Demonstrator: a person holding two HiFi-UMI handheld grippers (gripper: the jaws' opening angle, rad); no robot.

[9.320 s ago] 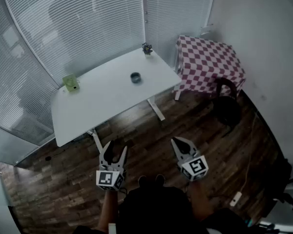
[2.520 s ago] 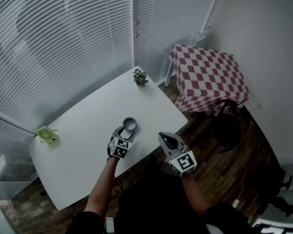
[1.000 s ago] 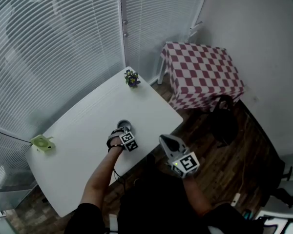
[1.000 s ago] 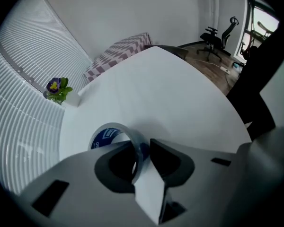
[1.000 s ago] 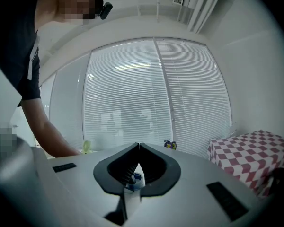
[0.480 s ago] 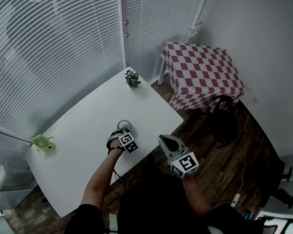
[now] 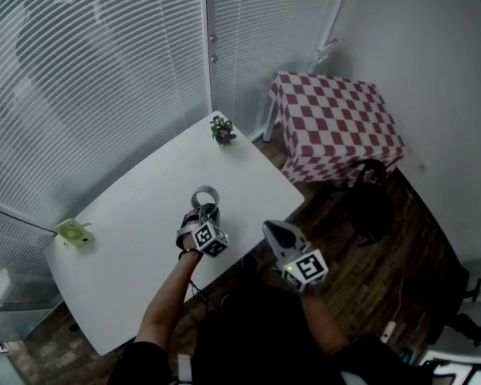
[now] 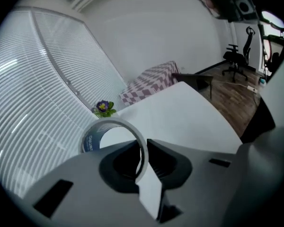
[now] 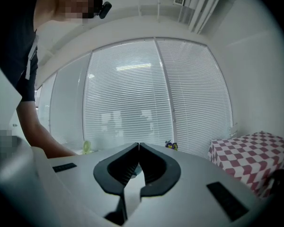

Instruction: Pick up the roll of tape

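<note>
Tape roll (image 7: 205,197), clamped in my left gripper (image 7: 206,214), just rose off the table (image 7: 120,247): pickup looks done; right gripper (image 7: 273,229), four o'clock, closed empty.

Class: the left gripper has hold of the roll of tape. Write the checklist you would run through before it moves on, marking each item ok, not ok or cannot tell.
1. Left gripper shut on the roll of tape: ok, its jaws pinch the ring's wall.
2. Roll off the table: ok, it seems; it stands on edge in the jaws.
3. Grip firm enough to carry: cannot tell; only the thin wall is pinched.
4. Right gripper out of the way: ok, shut, empty, off the table's near edge.
5. Potted flower clear of the roll: ok, at the far corner.
</note>
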